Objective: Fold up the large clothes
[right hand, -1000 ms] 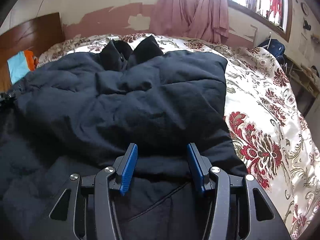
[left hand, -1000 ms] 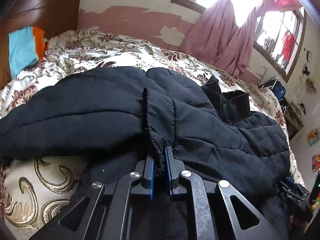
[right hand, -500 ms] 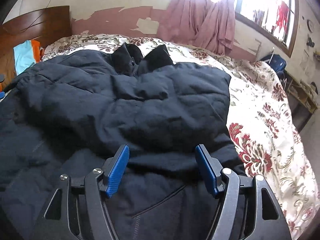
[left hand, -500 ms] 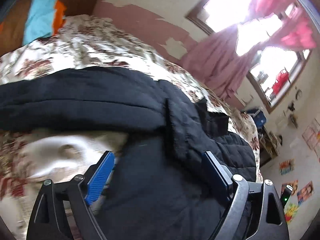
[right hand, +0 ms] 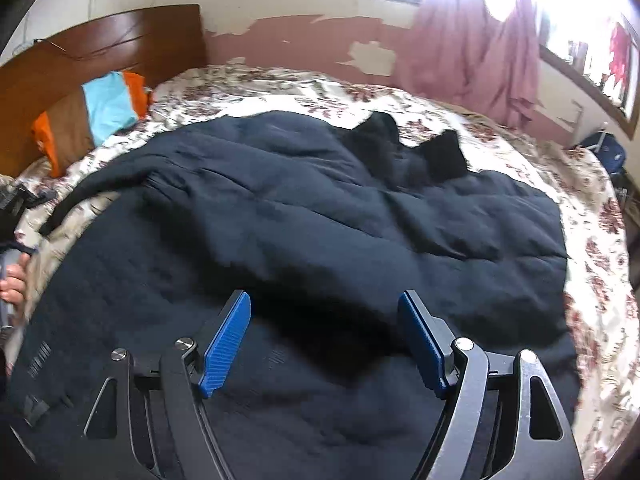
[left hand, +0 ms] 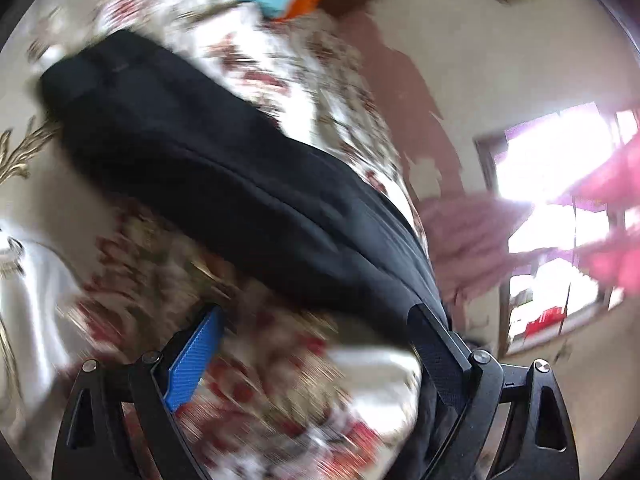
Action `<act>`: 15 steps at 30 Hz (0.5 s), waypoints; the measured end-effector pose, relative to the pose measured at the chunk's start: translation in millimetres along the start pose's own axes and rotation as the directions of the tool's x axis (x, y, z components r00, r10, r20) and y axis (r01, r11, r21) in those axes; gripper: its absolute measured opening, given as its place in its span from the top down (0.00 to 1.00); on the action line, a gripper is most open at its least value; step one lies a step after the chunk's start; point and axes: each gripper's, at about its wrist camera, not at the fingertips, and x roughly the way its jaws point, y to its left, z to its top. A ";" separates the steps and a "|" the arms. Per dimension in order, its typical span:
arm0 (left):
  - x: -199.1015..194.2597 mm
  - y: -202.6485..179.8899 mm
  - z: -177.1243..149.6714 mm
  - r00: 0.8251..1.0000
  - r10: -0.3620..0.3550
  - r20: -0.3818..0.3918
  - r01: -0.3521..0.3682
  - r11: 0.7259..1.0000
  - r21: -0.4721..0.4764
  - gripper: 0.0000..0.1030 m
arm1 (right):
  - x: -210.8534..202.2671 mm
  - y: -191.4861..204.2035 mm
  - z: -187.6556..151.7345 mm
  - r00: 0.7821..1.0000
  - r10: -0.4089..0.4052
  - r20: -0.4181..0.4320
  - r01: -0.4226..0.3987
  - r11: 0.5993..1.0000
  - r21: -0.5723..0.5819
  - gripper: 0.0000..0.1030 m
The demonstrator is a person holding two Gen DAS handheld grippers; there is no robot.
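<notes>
A large dark navy padded jacket (right hand: 320, 240) lies spread on the floral bedspread (right hand: 592, 240), its black collar (right hand: 404, 152) at the far side. My right gripper (right hand: 324, 332) is open and empty, held just above the jacket's near part. In the blurred, tilted left wrist view a sleeve or edge of the jacket (left hand: 224, 176) runs diagonally across the bedspread (left hand: 280, 380). My left gripper (left hand: 316, 348) is open and empty over the bedspread, its right finger beside the jacket's edge.
A wooden headboard (right hand: 100, 56) stands at the back left with a blue, orange and brown pillow (right hand: 96, 116) against it. Pink curtains (right hand: 480, 52) hang by the window. A hand (right hand: 14, 280) shows at the left edge.
My left gripper has opened, let go of the jacket fold and swung left over the bedspread, its view now tilted. My right gripper has stayed open and drawn back a little.
</notes>
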 end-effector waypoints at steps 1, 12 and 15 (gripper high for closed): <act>3.7 12.3 7.8 1.000 -0.007 0.004 0.008 0.999 -0.047 0.10 | 3.3 6.8 2.8 1.000 -0.016 0.007 0.016 1.000 -0.004 0.31; 30.6 36.3 41.4 0.994 -0.074 0.075 0.086 0.982 -0.170 0.32 | 52.8 49.3 39.0 0.995 -0.096 0.041 0.092 0.992 0.088 0.31; 32.6 37.6 46.0 0.991 -0.089 0.097 0.106 0.976 -0.191 0.59 | 61.7 57.4 45.9 0.996 -0.065 0.057 0.059 0.993 0.102 0.31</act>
